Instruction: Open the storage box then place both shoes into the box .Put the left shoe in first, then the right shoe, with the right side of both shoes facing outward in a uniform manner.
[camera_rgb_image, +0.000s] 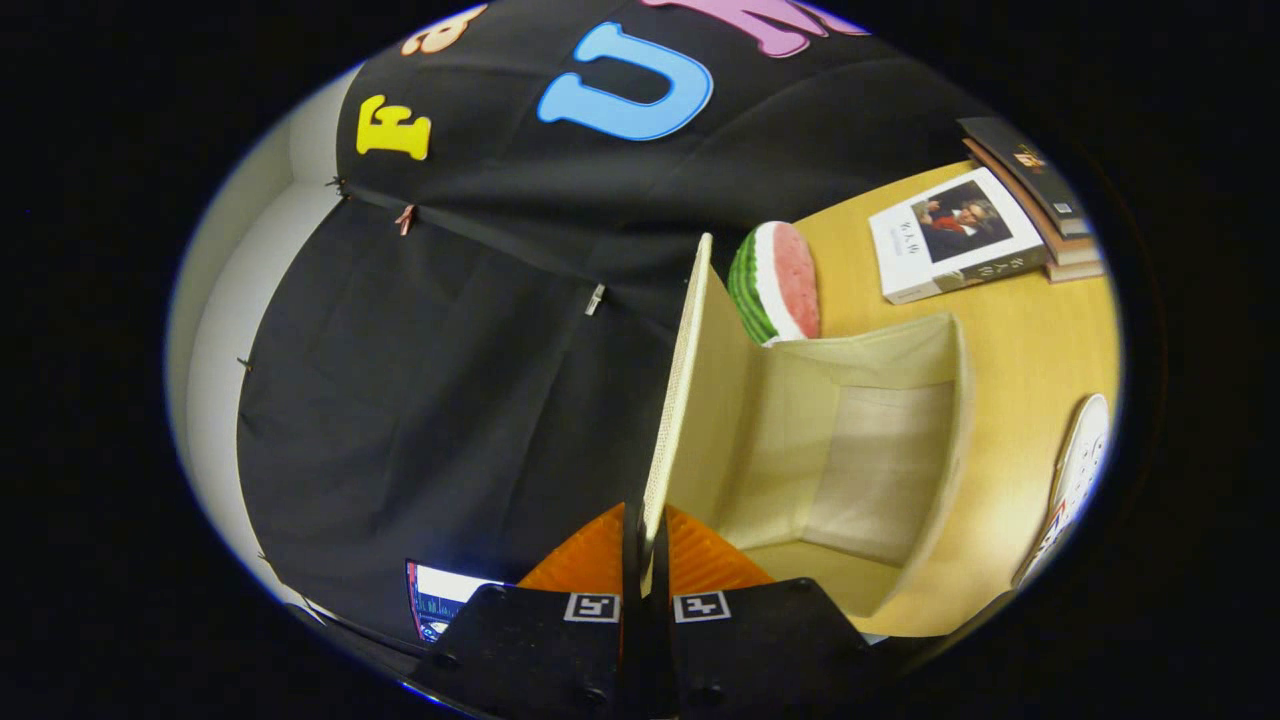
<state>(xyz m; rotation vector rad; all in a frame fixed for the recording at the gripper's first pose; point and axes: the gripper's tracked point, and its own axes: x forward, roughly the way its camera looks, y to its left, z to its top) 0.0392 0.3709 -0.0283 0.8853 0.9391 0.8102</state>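
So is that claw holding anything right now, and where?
Yes. The gripper is shut on the box lid, both fingers pinching the lid's free edge, with the lid swung up and open.

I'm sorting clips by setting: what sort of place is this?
Probably a staged recording booth, not a home: black cloth wall, a wooden table with books, a watermelon slice toy, a shoe. The gripper is shut on the storage box lid.

You are in a recording booth: black cloth wall (450, 400), wooden table (1040, 350) with books (1030, 210) and a monitor (445, 598).
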